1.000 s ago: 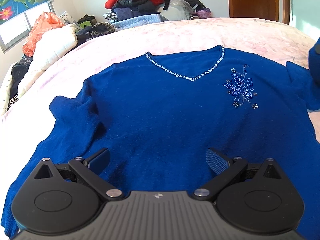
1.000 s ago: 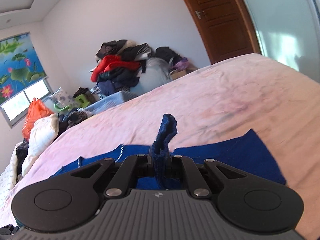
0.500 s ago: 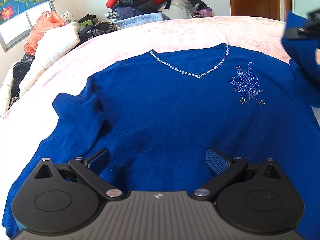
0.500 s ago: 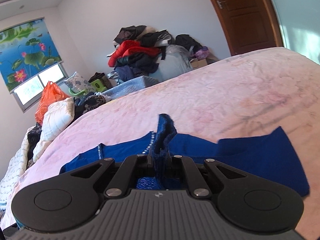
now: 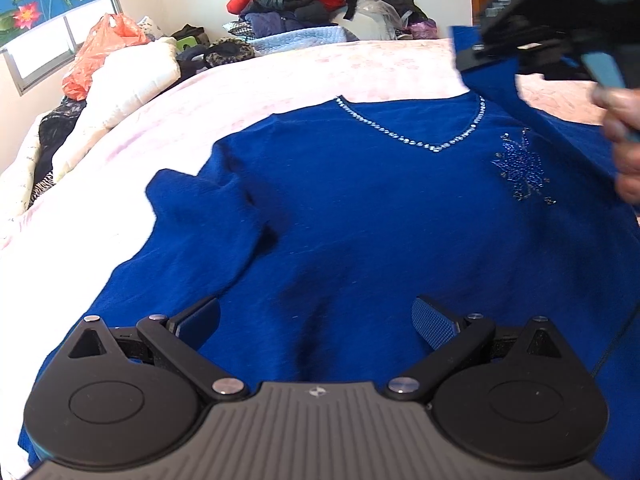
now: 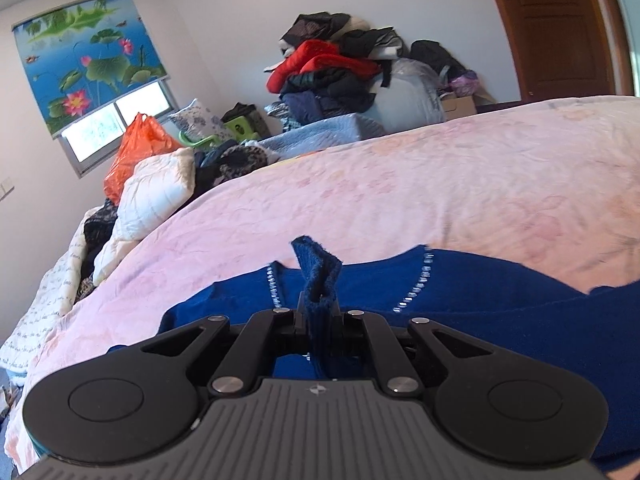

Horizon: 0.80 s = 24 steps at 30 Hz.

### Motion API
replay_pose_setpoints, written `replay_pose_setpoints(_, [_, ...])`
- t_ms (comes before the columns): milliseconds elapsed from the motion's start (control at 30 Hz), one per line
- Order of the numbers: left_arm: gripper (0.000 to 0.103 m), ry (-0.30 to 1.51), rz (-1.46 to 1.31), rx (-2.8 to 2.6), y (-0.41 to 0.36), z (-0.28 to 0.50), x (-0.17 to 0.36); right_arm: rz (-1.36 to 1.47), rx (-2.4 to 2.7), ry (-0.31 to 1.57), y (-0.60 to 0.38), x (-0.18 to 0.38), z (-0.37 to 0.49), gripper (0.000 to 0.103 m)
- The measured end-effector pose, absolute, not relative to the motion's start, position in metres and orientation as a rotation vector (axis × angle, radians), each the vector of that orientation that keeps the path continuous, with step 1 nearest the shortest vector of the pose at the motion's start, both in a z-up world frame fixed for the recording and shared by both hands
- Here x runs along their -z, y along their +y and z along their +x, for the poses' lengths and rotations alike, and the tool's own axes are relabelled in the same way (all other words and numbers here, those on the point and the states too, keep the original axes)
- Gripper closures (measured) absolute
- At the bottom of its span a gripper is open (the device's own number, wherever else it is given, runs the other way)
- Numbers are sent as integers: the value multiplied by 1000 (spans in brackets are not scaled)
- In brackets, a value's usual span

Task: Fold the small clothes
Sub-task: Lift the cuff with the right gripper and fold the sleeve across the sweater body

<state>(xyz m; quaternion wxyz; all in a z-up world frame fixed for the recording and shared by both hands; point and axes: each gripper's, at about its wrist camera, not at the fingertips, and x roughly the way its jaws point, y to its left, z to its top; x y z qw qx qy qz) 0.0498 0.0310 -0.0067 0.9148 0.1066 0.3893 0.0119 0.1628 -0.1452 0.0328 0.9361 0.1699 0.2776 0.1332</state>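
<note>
Softly ribbed cuff [image 6: 318, 280], fuzzy blue sweater [image 5: 360, 216]

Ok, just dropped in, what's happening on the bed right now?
A blue sweater lies face up on the pink bedspread. The right tool is shut on the cuff of one sleeve, lifted off the bed and held above the sweater's body; in the left wrist view it hangs near the neckline. The left tool hovers open over the sweater's lower part, holding nothing. The other sleeve lies bunched beside the body, not folded in.
</note>
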Motion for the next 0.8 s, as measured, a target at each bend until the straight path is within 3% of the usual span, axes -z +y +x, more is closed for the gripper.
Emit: replay_pose_setpoints(800, [0, 827, 208, -124, 77, 42, 18, 323, -424, 705, -9, -11, 215, 93])
